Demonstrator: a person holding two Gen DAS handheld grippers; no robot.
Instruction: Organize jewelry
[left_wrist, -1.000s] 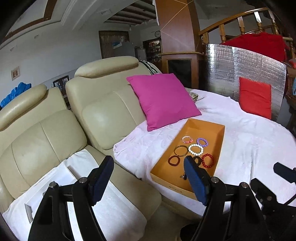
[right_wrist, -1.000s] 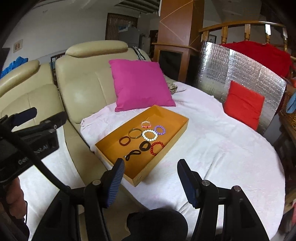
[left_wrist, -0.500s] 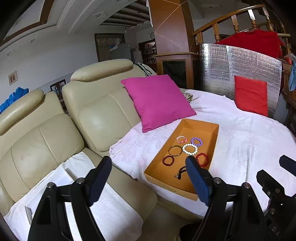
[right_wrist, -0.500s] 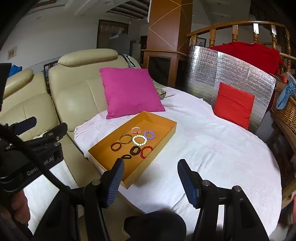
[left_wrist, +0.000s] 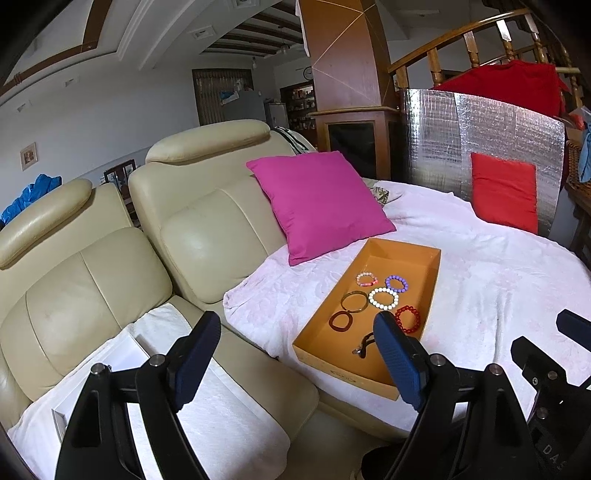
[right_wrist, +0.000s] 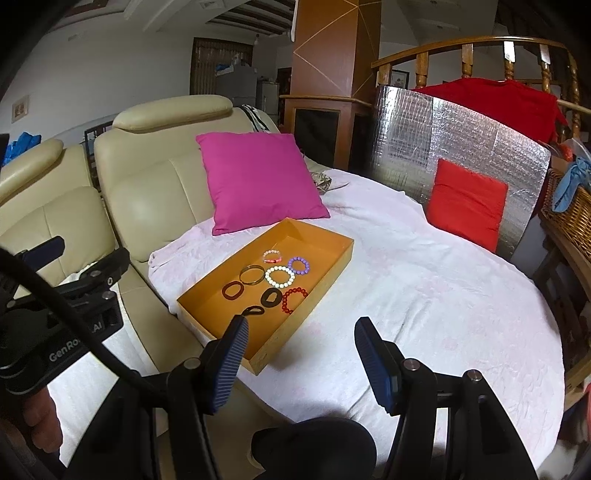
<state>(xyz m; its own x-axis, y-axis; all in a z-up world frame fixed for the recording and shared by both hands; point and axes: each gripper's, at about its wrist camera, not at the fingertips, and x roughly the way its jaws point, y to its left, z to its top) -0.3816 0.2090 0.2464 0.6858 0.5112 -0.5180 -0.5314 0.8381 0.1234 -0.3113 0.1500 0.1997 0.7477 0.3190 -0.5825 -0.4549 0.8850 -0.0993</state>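
An orange tray (left_wrist: 434, 263) (right_wrist: 332, 267) lies on the white-covered round surface and holds several bracelets: white beads (left_wrist: 383, 298) (right_wrist: 279, 276), purple beads (left_wrist: 397, 283) (right_wrist: 297, 265), red beads (left_wrist: 407, 319) (right_wrist: 293, 300), a pink one (right_wrist: 272, 256), a gold bangle (left_wrist: 353, 301) (right_wrist: 252, 275), dark rings (right_wrist: 272, 297). My left gripper (left_wrist: 295, 360) is open and empty, held back from the tray's near left corner. My right gripper (right_wrist: 301, 360) is open and empty, just short of the tray's near edge.
A magenta cushion (left_wrist: 319, 205) leans on the beige leather sofa (left_wrist: 192, 221) behind the tray. A red cushion (right_wrist: 467, 203) rests against a silver foil panel (right_wrist: 461, 133). A white towel and box (left_wrist: 110, 369) lie on the left seat. A wicker basket (right_wrist: 570, 218) stands at the right.
Both grippers have pulled back and risen a little; the tray and sofa look smaller and farther. Both stay open. The bracelets have not moved.
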